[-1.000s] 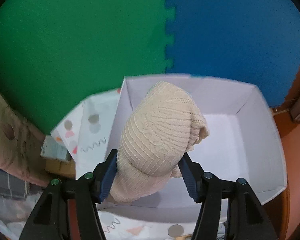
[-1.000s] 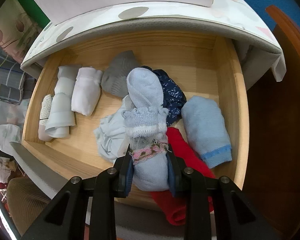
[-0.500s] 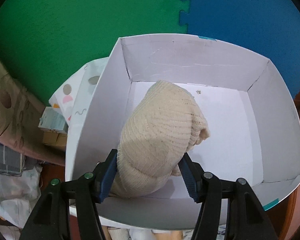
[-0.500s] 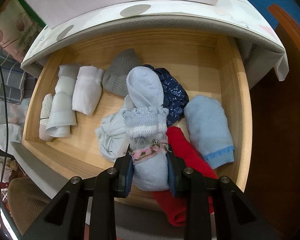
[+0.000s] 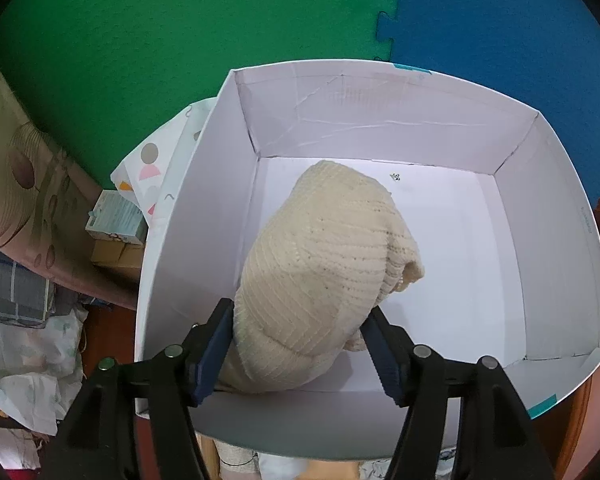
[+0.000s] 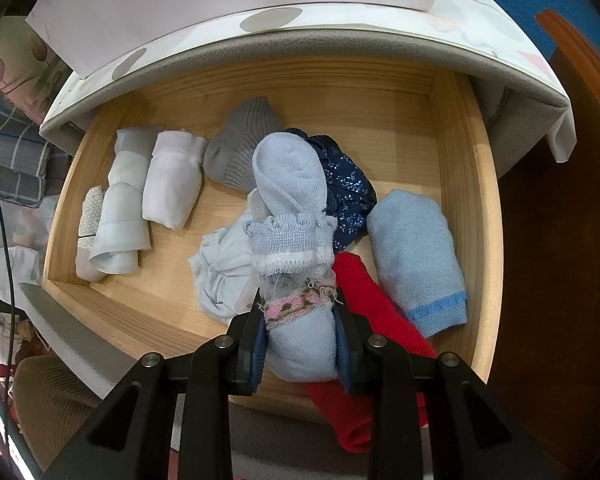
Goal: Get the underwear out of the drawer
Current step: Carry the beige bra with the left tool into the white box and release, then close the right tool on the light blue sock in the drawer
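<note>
Overhead, left hand-held gripper [image 5: 300,354] opening around cream bundle [image 5: 324,276] in white box [image 5: 380,108] — right hand-held gripper [image 6: 300,340] clamps pale-blue bundle [image 6: 296,248].

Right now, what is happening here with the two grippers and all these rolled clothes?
A person is moving rolled clothes out of a wooden drawer with two handheld grippers. The left gripper is inside a white shoe box, and its jaws are opening around a cream knitted roll that sits on the box floor. The right gripper is shut on a light blue roll with a frilly trim, over the drawer. Other rolls lie in the drawer, among them a red one and a grey one.
</note>
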`<act>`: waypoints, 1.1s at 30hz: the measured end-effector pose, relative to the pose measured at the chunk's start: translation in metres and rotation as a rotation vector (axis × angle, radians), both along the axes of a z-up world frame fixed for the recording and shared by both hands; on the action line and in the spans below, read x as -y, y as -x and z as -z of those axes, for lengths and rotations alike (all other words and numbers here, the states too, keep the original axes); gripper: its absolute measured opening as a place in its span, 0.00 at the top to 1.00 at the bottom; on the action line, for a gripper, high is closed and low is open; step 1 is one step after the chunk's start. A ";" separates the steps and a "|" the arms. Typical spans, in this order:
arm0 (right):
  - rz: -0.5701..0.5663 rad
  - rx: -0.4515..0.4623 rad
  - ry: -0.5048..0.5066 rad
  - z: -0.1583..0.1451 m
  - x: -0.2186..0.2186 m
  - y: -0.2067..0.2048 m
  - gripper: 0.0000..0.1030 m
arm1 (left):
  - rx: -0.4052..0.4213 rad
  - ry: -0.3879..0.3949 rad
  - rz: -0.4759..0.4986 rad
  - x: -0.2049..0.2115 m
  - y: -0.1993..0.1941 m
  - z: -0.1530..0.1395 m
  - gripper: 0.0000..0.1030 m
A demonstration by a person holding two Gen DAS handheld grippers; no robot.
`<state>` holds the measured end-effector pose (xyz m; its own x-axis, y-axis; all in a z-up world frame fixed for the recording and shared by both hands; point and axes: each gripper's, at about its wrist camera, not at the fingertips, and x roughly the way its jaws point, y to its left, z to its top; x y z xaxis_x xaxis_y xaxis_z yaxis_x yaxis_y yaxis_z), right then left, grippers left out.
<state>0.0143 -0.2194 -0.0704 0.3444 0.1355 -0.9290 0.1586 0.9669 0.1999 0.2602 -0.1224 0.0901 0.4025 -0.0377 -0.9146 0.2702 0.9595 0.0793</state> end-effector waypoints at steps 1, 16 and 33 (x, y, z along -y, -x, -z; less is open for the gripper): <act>0.000 0.000 0.000 0.000 0.000 0.000 0.74 | -0.001 0.000 0.001 0.000 0.000 0.000 0.35; 0.001 -0.007 0.022 0.003 -0.005 -0.004 0.74 | 0.081 0.042 0.070 -0.004 0.018 -0.047 0.29; -0.002 -0.004 0.062 0.002 -0.013 -0.006 0.74 | 0.157 -0.003 0.058 -0.081 0.127 -0.052 0.29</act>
<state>0.0203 -0.2068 -0.0726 0.3406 0.0783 -0.9369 0.1569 0.9778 0.1387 0.1331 -0.0415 0.1426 0.5379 -0.0623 -0.8407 0.3088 0.9425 0.1277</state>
